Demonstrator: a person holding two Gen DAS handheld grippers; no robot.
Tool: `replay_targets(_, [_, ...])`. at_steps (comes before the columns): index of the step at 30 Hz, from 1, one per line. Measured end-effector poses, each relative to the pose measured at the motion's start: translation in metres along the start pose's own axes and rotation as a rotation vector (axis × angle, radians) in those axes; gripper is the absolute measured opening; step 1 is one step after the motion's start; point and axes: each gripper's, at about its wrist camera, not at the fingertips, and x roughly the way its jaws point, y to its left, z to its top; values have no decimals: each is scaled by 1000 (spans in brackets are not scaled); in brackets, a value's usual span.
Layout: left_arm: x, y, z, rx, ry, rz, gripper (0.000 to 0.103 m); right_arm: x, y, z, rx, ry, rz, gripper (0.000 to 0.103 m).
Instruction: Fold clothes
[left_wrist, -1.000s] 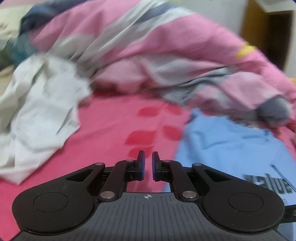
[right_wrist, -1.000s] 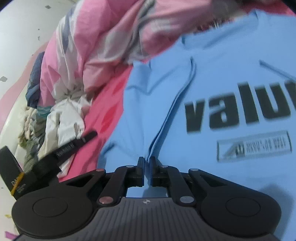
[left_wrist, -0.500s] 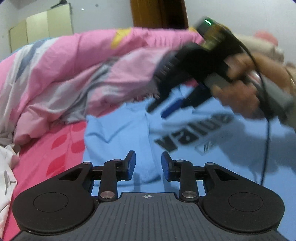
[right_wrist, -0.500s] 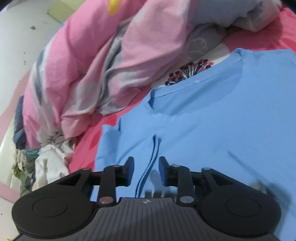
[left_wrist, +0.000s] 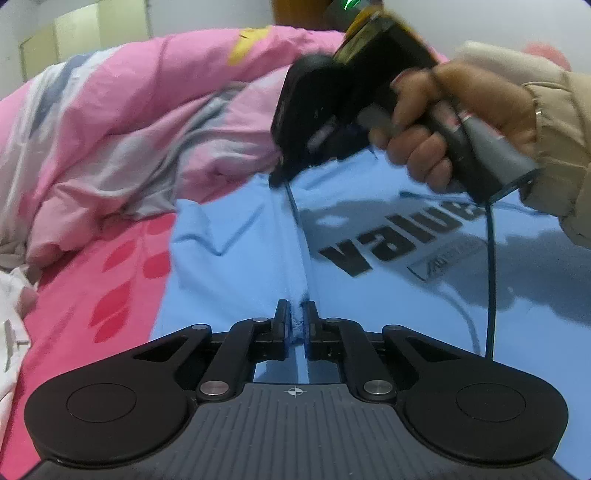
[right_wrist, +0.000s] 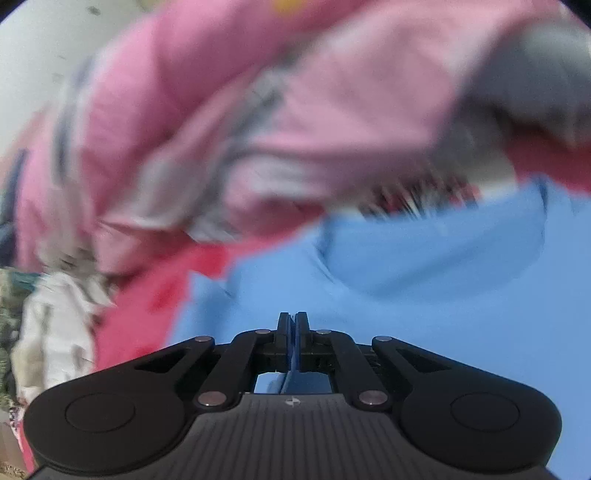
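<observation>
A light blue T-shirt with black lettering lies flat on the pink bedsheet. My left gripper has its jaws closing, pinching a raised ridge of the shirt's fabric. That ridge runs up to my right gripper, held in a person's hand above the shirt's far edge. In the blurred right wrist view the right gripper has its jaws closing tight on a thin strip of the blue T-shirt.
A bunched pink, white and grey duvet is heaped behind the shirt. A white garment lies at the left edge of the bed. A black cable hangs from the right gripper over the shirt.
Both grippers opened and then closed on the shirt. The left one swung right from the bare sheet onto the shirt. The right one travelled up towards the collar end, lifting a ridge.
</observation>
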Motion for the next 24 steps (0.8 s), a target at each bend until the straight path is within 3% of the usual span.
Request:
replay_targets(4, [-8,5,4,-18,-35,-16,5,-25,12,2,-53,-79,22,1])
replay_targets(9, [-7,-3,3,12,-20,-25,5,-16,-15,-12,-26,-32,-65,1])
replay_targets(24, [-3,-1,1,6,20,-52,7,-10,-42,-35,3,17,-121,2])
